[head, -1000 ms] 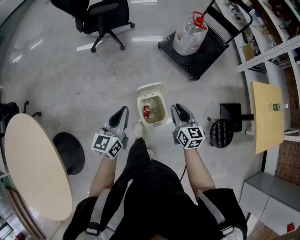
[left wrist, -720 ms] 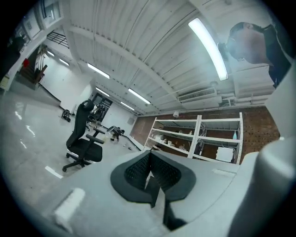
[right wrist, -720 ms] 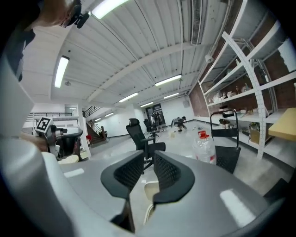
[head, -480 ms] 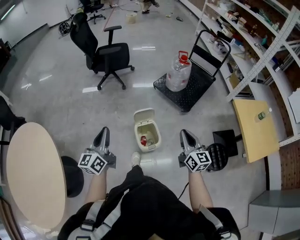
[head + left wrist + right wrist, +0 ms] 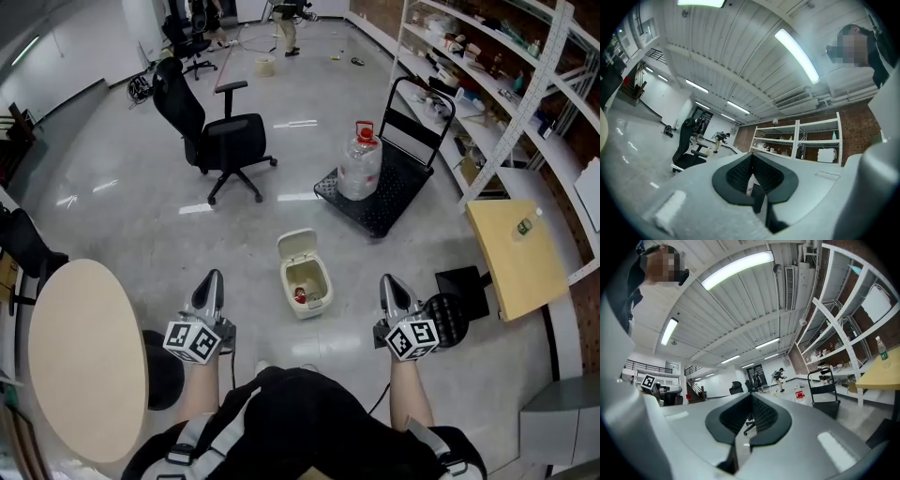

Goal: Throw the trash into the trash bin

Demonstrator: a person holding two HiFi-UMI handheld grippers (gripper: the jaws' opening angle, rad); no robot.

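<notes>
Ahead, boxy cream open-lidded trash bin

No words, brand names or numbers can be read anywhere. Only black-and-white square patterns are shown: on the cube of the left gripper, on the cube of the right gripper, and on a lone square marker far left. Print on goods on the shelves at far right is too small to be read.
</notes>
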